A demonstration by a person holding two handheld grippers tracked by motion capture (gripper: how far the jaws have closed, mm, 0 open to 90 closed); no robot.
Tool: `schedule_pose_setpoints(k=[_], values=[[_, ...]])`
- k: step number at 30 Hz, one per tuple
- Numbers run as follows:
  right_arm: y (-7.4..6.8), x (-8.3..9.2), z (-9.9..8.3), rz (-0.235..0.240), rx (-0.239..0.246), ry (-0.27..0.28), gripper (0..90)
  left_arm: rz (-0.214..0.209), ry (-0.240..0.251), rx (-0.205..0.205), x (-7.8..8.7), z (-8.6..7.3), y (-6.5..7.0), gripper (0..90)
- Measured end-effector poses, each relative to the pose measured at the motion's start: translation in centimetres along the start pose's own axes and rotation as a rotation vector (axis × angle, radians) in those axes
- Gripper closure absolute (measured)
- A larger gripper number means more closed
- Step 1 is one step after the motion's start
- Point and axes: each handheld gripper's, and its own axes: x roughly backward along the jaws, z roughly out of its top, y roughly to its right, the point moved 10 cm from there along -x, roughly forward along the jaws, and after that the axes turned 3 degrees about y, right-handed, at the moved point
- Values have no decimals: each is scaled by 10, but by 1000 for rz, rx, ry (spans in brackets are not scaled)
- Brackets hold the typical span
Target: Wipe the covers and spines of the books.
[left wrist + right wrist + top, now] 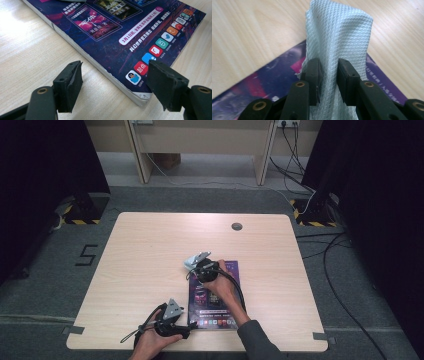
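The right gripper (329, 82) had its jaws pinched on a pale blue cloth (339, 35), which stood bunched over the far corner of the magazine (214, 295). The left gripper (115, 87) hung with jaws apart and nothing clamped, straddling the magazine's near corner, one jaw over the cover and the other over the table (150, 255). Wiping looked to be the step in hand. To do it well, the cloth should be pressed flat to the cover and drawn in long strokes toward the near edge, while the left gripper pinned that corner so the magazine could not slide.
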Motion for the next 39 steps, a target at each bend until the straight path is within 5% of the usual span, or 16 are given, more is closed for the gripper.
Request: schedule_pose_setpoints(k=[15,28,35,39], values=[[-18,13,-13,102,21,48,719,8,2,-1,1,-1,0,279],[15,37,-51,61,-69,76,708,3,-1,6,1,-1,0,278],[38,47,-69,-15,-86,36,694,-2,2,14,0,-1,0,278],[54,55,-82,-48,-136,33,691,0,2,14,0,-1,0,276]])
